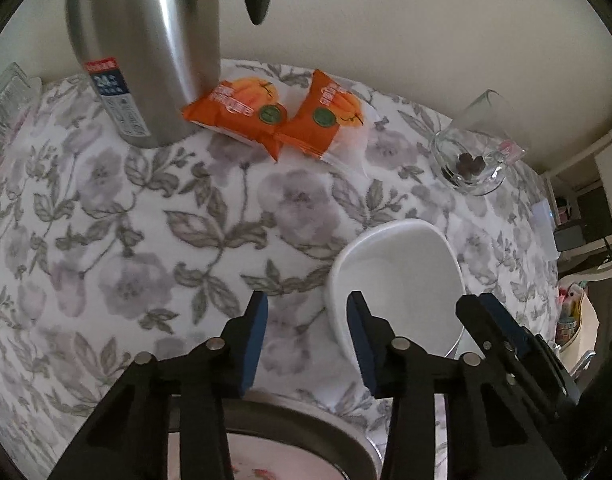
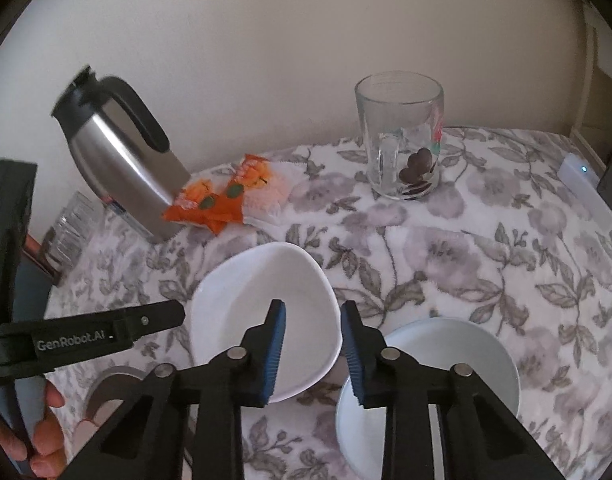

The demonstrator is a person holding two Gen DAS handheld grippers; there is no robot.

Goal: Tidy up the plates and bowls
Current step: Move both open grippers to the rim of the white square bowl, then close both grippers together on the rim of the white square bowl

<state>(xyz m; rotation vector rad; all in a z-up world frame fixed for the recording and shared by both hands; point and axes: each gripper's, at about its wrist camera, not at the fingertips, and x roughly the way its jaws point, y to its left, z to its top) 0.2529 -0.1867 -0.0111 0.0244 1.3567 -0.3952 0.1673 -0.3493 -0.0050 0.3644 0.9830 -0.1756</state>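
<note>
Left wrist, step: the left gripper point(image 1: 307, 312) hovers spread and empty over the floral tablecloth point(image 1: 118, 220), its right finger over the near rim of the white bowl point(image 1: 397, 276); I judge it is closing in on the bowl.
Left wrist, plate: a dark-rimmed plate point(image 1: 306, 440) lies under the fingers at the bottom edge.
Right wrist, step: the right gripper point(image 2: 313, 320) straddles the bowl's point(image 2: 250, 304) right wall, jaws spread, not pinching yet.
Right wrist, next move: closing on that wall, then probably nesting it in the second white bowl point(image 2: 465, 352) just beside.
Right wrist, look: smooth, glossy, empty, tilted, rounded-triangular rim.
</note>
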